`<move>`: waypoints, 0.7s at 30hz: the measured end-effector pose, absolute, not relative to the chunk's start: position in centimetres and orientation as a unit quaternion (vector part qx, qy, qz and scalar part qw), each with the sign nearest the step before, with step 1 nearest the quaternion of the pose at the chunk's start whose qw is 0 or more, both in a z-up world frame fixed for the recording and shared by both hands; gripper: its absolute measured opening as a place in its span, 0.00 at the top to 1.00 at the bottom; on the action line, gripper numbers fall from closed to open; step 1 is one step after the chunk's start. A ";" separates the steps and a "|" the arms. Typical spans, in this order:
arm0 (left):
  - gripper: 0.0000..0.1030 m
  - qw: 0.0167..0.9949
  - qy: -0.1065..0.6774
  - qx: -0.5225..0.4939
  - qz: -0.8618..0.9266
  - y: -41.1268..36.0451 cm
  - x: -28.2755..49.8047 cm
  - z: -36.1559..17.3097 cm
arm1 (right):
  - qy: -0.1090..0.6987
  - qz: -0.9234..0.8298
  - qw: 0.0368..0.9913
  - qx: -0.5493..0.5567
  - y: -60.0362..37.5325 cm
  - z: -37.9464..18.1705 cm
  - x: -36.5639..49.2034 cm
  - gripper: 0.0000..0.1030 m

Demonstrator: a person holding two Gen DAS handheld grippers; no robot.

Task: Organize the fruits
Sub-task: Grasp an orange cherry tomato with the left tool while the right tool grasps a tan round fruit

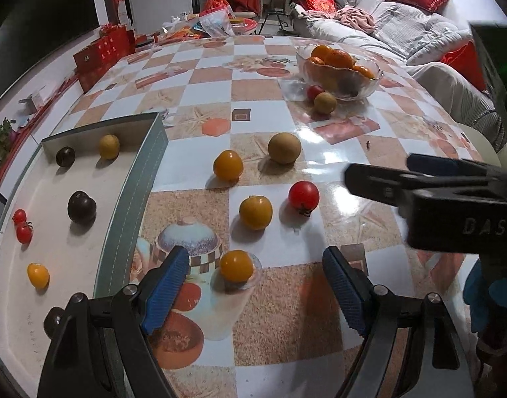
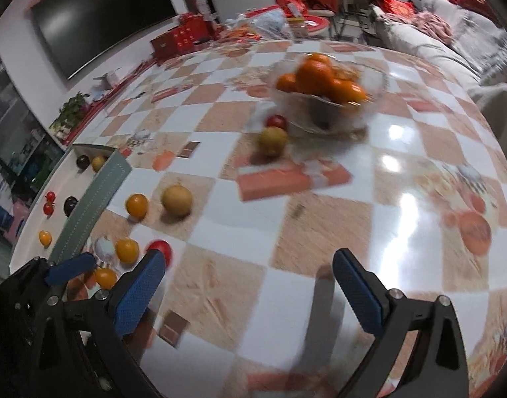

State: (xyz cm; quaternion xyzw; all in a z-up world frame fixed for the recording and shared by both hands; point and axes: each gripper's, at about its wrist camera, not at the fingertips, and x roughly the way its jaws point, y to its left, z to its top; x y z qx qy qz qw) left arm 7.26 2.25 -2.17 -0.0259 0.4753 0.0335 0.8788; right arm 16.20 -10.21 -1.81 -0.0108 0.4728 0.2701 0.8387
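One yellow tomato (image 1: 236, 265) sits near the surface's (image 1: 286, 331) front edge, between the released left tongs (image 1: 253, 293). Judged light, smooth, bruisable: grip across its middle. Right tongs (image 2: 253, 293) released, empty.

Loose fruits (image 1: 256, 212) crowd the path beside the tray wall (image 1: 134, 199); the tablecloth's (image 2: 402, 199) right side lies open.

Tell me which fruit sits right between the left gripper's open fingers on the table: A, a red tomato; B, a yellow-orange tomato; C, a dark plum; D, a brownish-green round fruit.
B: in the left wrist view the yellow-orange tomato lies on the table between the open fingers of the left gripper, untouched by either pad.
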 end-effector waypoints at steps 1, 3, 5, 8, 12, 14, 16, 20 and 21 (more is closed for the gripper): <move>0.19 0.879 0.474 -0.026 0.033 2.2 7.3 -2.2 | 0.471 0.277 0.837 -0.014 -9.7 -1.8 16.3 0.06; 0.19 0.880 0.473 -0.030 0.031 2.3 7.4 -2.3 | 0.468 0.292 0.834 -0.025 -8.5 -1.9 16.4 0.13; 0.19 0.880 0.472 -0.031 0.032 2.3 7.5 -2.4 | 0.469 0.297 0.831 -0.038 -7.3 -2.1 16.7 0.16; 0.20 0.880 0.472 -0.034 0.033 2.3 7.5 -2.6 | 0.469 0.307 0.827 -0.038 -6.3 -2.3 17.0 0.19; 0.22 0.882 0.468 -0.037 0.033 2.5 7.4 -2.6 | 0.465 0.309 0.828 -0.054 -4.9 -2.3 17.4 0.32; 0.30 0.883 0.466 -0.039 0.035 2.6 7.4 -2.5 | 0.464 0.311 0.827 -0.062 -4.4 -2.3 17.4 0.38; 0.32 0.884 0.465 -0.037 0.038 2.7 7.4 -2.5 | 0.459 0.310 0.829 -0.082 -3.6 -2.3 17.2 0.48; 0.39 0.884 0.463 -0.038 0.043 2.8 7.3 -2.4 | 0.447 0.307 0.832 -0.117 -2.5 -2.2 16.4 0.71; 0.39 0.885 0.463 -0.040 0.043 2.9 7.3 -2.4 | 0.448 0.310 0.831 -0.111 -2.6 -2.2 16.3 0.71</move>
